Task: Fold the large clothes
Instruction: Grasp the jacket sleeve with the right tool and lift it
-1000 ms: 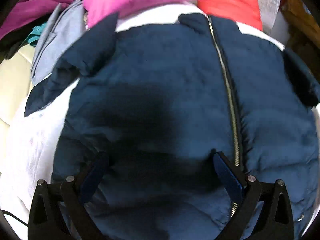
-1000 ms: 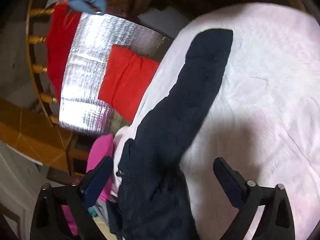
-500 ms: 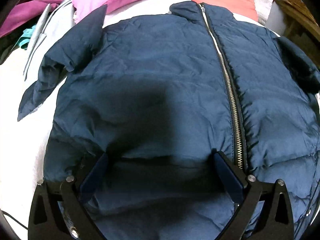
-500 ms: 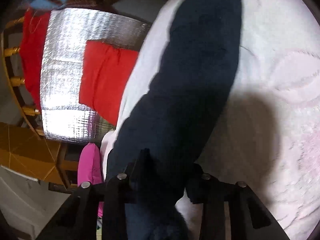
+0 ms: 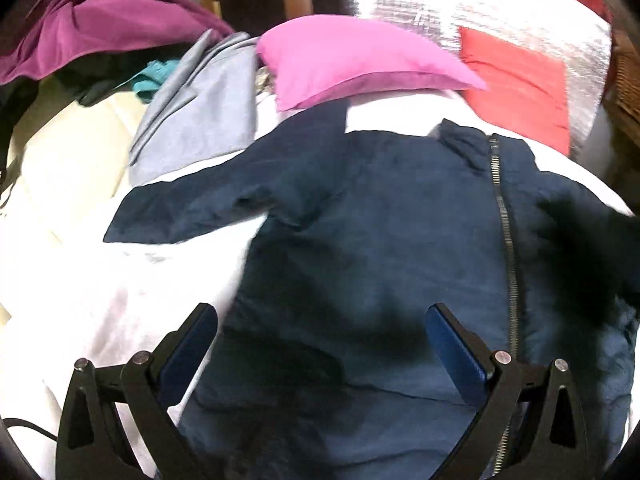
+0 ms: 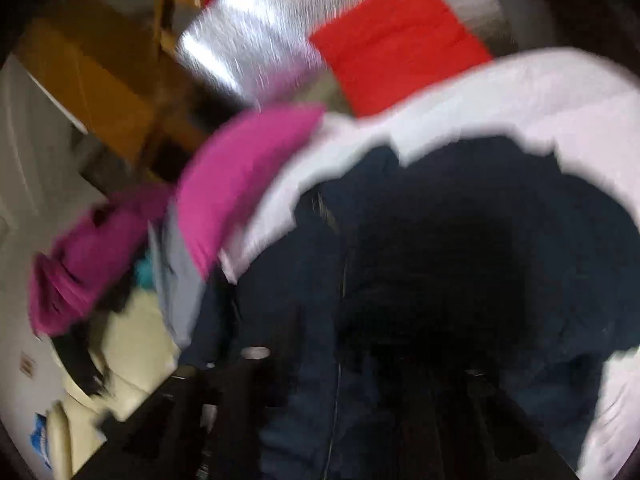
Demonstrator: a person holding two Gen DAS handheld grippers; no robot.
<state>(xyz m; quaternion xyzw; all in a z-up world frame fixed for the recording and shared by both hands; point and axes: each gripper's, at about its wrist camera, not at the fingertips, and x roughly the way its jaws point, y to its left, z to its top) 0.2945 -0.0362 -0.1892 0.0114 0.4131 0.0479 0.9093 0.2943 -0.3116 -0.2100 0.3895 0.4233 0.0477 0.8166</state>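
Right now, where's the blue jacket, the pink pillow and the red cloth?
blue jacket (image 5: 380,232): left wrist view, on its chest panel beside the zipper.
pink pillow (image 5: 352,56): left wrist view, middle of its top face.
red cloth (image 6: 400,40): right wrist view, its centre.

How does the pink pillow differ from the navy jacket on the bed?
The pink pillow is bright and plump; the navy jacket is dark and lies spread flat. The jacket has a zipper down its front; the pillow is plain. The pillow lies beyond the jacket's collar. Both rest on the white bedcover.
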